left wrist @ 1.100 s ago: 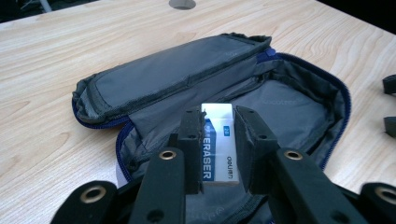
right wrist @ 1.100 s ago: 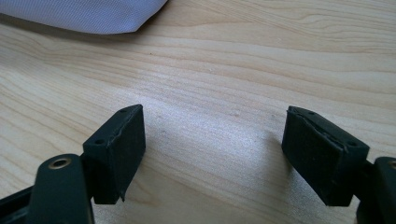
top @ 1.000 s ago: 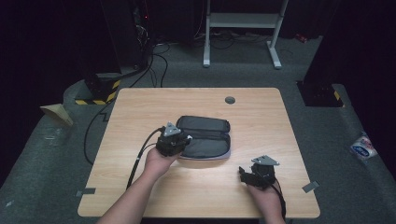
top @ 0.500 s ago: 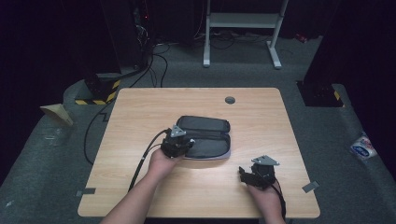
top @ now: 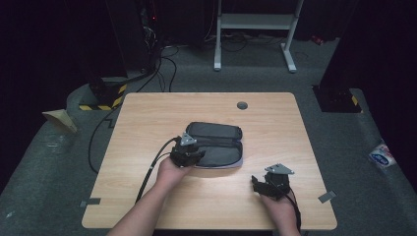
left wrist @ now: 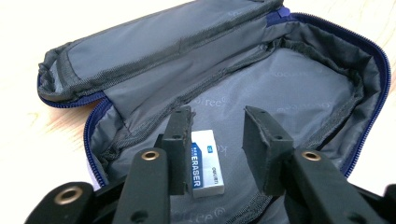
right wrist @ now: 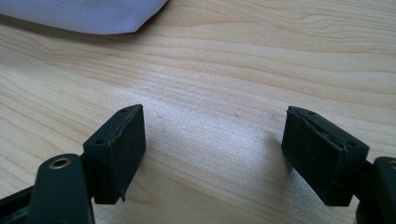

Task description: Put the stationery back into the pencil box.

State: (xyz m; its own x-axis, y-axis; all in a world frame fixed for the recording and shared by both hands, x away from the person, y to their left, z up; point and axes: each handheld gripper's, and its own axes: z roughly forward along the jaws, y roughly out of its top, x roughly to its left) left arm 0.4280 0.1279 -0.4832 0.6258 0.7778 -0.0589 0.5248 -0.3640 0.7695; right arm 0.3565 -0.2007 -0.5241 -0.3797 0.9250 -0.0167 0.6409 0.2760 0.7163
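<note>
While the pencil case (top: 215,145) lies unzipped in the middle of the surface (top: 147,113), its long side running left to right, the left hand-held gripper (top: 186,155) sits at the case's near-left corner, pointing into the open pocket. In the left gripper view its jaws stand partly apart, holding nothing, and a white eraser (left wrist: 206,163) lies flat on the grey lining just beyond them. The eraser sits closer to the left jaw, its near end tucked beside that jaw's tip, and its long axis runs roughly along the direction the jaws point, not across the gap. I cannot tell whether the left jaw touches it. From where I stand, that is the relation a pick would turn on: the gap is wider than the eraser's short side, so closing across it looks workable once the gripper shifts a little towards the left jaw's side to centre it. The case's flap (left wrist: 154,56) is folded back on the far side, clear of the jaws. Further right, the right hand-held gripper (top: 268,183) rests near the front edge, well apart from the case, jaws spread wide over bare wood, with a corner of the case at the far-left of its view. The left one is plainly nearer the eraser.
</note>
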